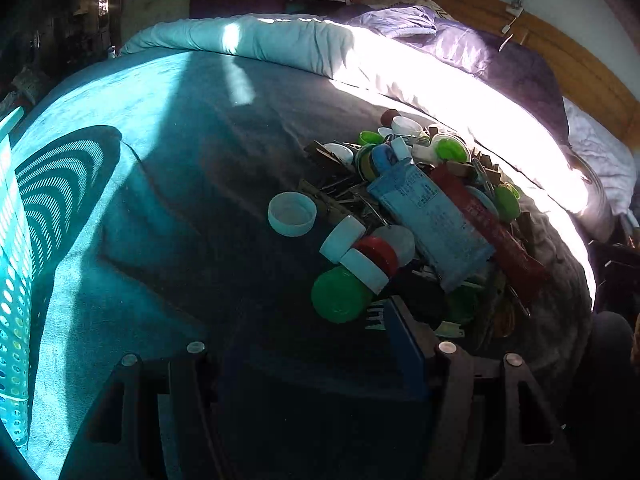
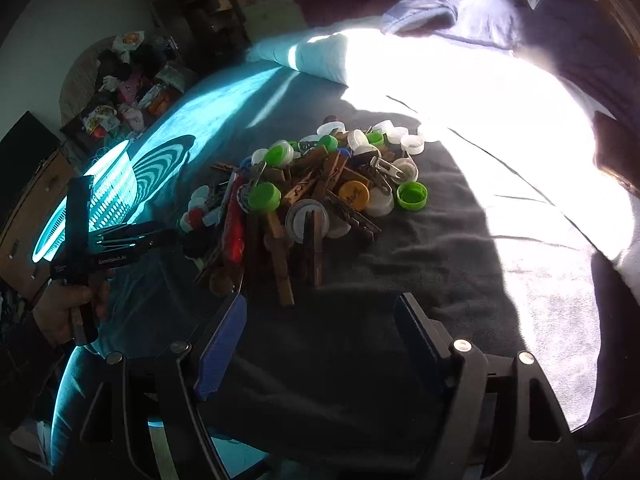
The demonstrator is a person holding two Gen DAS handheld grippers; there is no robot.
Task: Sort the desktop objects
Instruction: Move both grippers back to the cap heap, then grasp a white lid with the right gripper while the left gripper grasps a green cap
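A heap of bottle caps, wooden clothespins and tubes (image 2: 312, 196) lies on a dark blanket (image 2: 360, 320). In the left wrist view its near side shows a green cap (image 1: 340, 294), a red cap (image 1: 378, 254), an upturned white cap (image 1: 292, 214), a blue tube (image 1: 432, 220) and a red tube (image 1: 492, 232). My left gripper (image 1: 300, 352) is open and empty, its right finger just short of the green cap. In the right wrist view clothespins (image 2: 280, 256) lie nearest. My right gripper (image 2: 320, 340) hangs open and empty before them. A hand (image 2: 68, 304) holds the left gripper (image 2: 176, 236) left of the heap.
A teal perforated basket (image 1: 12, 280) (image 2: 108, 192) stands at the left on the bed. A rolled white duvet (image 1: 280, 40) and purple bedding (image 1: 460, 40) lie behind the heap, under strong sunlight. A wooden headboard (image 1: 560, 52) and cluttered shelves (image 2: 224, 4) border the bed.
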